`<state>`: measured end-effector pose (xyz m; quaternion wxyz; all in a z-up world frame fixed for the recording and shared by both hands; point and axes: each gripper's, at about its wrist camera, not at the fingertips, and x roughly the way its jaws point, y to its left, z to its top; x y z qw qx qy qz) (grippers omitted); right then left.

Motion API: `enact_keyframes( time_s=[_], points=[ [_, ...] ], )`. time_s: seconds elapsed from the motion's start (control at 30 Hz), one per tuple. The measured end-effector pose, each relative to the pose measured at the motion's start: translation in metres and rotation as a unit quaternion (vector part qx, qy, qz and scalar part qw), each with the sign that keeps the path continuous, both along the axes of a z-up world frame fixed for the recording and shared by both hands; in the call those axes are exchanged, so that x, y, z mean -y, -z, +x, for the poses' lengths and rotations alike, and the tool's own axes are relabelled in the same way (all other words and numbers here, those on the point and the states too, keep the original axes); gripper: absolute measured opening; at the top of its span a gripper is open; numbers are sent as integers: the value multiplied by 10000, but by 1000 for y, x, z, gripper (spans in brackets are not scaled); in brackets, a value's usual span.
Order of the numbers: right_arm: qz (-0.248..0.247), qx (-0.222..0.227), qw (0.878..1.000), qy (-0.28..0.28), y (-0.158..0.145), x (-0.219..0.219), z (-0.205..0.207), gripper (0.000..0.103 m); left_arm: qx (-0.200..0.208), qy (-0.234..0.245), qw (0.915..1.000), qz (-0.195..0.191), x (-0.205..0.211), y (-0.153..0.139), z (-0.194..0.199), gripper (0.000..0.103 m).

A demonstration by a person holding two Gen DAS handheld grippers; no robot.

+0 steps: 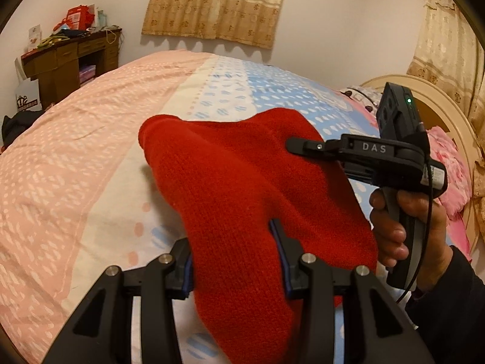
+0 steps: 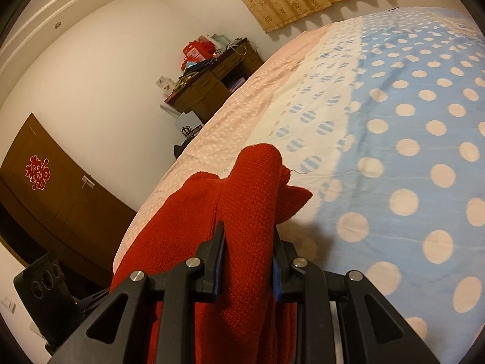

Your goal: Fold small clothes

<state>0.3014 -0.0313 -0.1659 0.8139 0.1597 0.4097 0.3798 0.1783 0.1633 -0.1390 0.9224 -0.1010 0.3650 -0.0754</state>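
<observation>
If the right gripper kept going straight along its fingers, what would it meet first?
The right gripper is shut on the red knitted garment, which bunches ahead of its tips. Beyond that, it would probably meet the dotted bedspread; depth is unclear.

A home bedroom, wide bed (image 1: 91, 157) under a pink, cream and blue dotted cotton cover, cream curved headboard (image 1: 436, 106), beige patterned fabric curtains (image 1: 218, 3), cluttered dark wooden desk (image 1: 69, 57), brown wooden wardrobe doors (image 2: 60, 188) with red paper emblem (image 2: 38, 172)
</observation>
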Motion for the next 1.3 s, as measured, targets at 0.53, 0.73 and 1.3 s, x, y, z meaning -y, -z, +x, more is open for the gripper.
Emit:
enact_keyframes(
  time_s=[0.53,0.73,1.3],
  points=[
    [-242,-257,9992,-191,17,-27,11,25,-173,-114,9998,-23,-14,27,-5,43],
    [-278,-312,9990,-153,22,-31,15,25,-190,-143,9996,-171,-20,35,-5,45],
    [-522,-480,9975,29,42,-34,24,25,-199,-326,9990,-211,-26,43,-8,68]
  ],
)
